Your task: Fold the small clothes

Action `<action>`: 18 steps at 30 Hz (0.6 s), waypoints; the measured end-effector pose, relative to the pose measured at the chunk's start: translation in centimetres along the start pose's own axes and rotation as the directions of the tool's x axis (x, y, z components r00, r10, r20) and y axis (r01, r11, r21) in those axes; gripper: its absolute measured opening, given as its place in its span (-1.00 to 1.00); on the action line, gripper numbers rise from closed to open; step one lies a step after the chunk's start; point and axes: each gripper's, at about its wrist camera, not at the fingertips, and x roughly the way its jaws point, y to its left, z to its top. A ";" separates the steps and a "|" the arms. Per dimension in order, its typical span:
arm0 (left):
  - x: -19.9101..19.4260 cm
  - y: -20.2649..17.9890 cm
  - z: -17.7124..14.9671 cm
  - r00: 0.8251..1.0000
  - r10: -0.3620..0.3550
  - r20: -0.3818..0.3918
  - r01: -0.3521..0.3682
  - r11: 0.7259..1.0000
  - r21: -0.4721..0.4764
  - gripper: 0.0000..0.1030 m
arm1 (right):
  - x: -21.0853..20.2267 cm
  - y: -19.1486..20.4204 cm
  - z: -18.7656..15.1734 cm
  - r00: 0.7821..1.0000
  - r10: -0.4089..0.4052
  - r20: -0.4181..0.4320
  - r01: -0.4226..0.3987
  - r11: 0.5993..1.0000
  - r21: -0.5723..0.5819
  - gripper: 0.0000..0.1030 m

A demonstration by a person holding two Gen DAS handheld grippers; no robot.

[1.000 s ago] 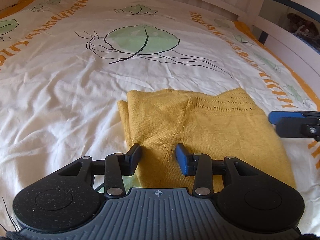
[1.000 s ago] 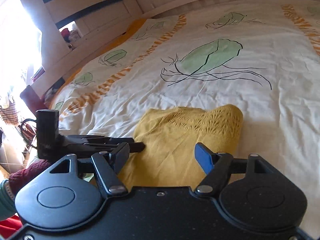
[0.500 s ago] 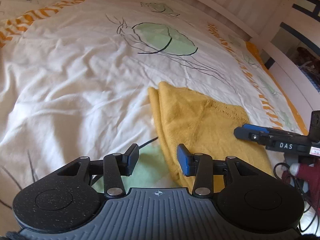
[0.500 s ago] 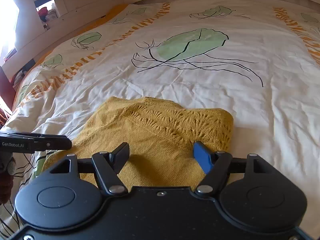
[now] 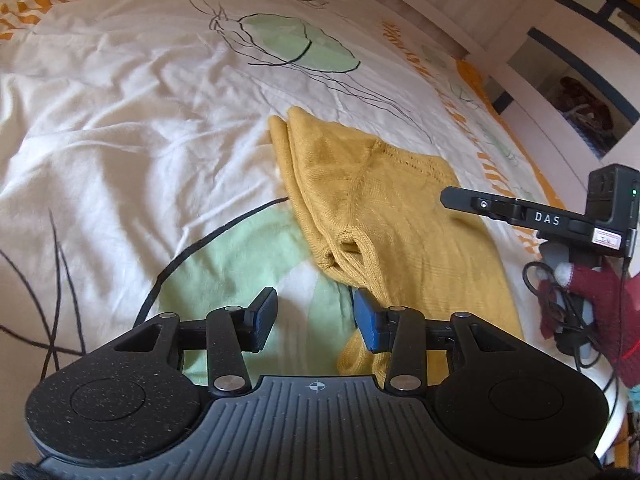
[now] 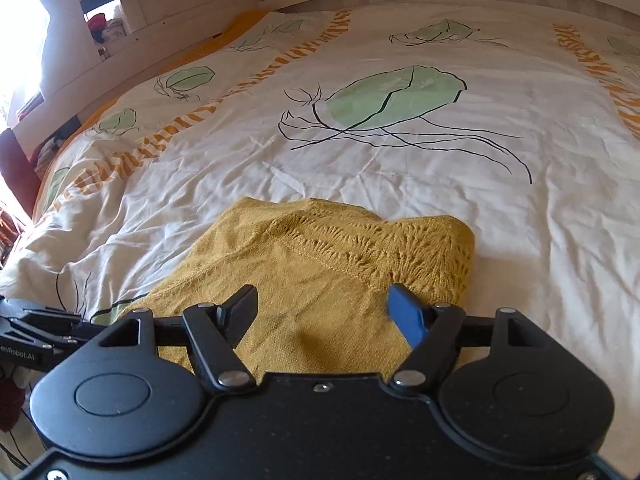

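- The bed (image 6: 400, 184) filled both views, covered by a rumpled white duvet cover (image 5: 120, 128) printed with green leaf shapes, thin black lines and orange striped bands.
- White wooden furniture (image 5: 560, 92) stood along the bed's far edge in the left wrist view, with dark-trimmed open shelves holding blurred items.
- The yellow knit garment (image 6: 320, 280) lay folded flat on the duvet cover, a lacy openwork band across its far end and a ribbed cuff (image 5: 352, 248) bunched at its near left edge in the left wrist view.
- The right hand-held gripper (image 6: 322, 304) hovered over the near part of the garment with its fingers spread wide and nothing between them; whether the tips touched the knit could not be told.
- The left hand-held gripper (image 5: 316, 316) sat beside the garment's left edge, over a green leaf print, its fingers apart and empty, the blue pad (image 5: 370, 324) just next to the knit.
- In the left wrist view the right hand-held gripper reached in from the right above the garment, marked "DAS", held by a hand in a dark red glove (image 5: 588, 292) with black cables trailing.
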 end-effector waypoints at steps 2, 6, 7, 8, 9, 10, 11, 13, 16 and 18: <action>-1.2 0.7 -0.4 0.999 -0.013 0.045 0.016 0.998 -0.064 -0.21 | -0.2 -0.2 -0.1 1.000 0.003 0.004 -0.003 1.000 0.009 0.46; -3.2 1.8 -0.5 0.983 -0.098 0.153 0.122 0.980 -0.158 0.06 | -0.2 -0.4 -0.3 1.000 0.012 0.007 -0.012 1.000 0.014 0.46; -3.0 1.7 -0.3 0.983 -0.115 0.146 0.138 0.978 -0.154 0.22 | -0.2 -0.4 -0.4 1.000 0.015 0.008 -0.015 1.000 0.018 0.46; -2.6 1.4 -0.2 0.984 -0.128 0.125 0.145 0.980 -0.139 0.28 | -0.2 -0.5 -0.5 1.000 0.017 0.010 -0.017 1.000 0.022 0.46; -1.8 0.9 0.0 0.987 -0.133 0.086 0.142 0.983 -0.114 0.32 | -0.2 -0.5 -0.5 1.000 0.018 0.012 -0.018 1.000 0.023 0.46; -1.1 0.4 0.1 0.990 -0.132 0.057 0.136 0.987 -0.090 0.32 | -0.2 -0.5 -0.6 1.000 0.018 0.015 -0.018 1.000 0.025 0.46; -0.4 -0.1 0.1 0.991 -0.133 0.034 0.135 0.989 -0.064 0.32 | -0.2 -0.5 -0.6 1.000 0.020 0.017 -0.020 0.999 0.028 0.46; 1.2 -1.0 0.1 0.990 -0.143 -0.003 0.142 0.989 -0.032 0.32 | -0.3 -0.6 -0.6 1.000 0.023 0.019 -0.024 0.999 0.034 0.46; 3.2 -1.7 0.2 0.978 -0.202 -0.047 0.201 0.979 -0.028 0.32 | -0.4 -0.6 -0.6 0.999 0.028 0.018 -0.028 0.999 0.033 0.46; 4.4 -1.9 0.3 0.976 -0.206 -0.075 0.203 0.978 -0.044 0.32 | -0.4 -0.7 -0.6 0.999 0.032 0.018 -0.032 0.999 0.034 0.46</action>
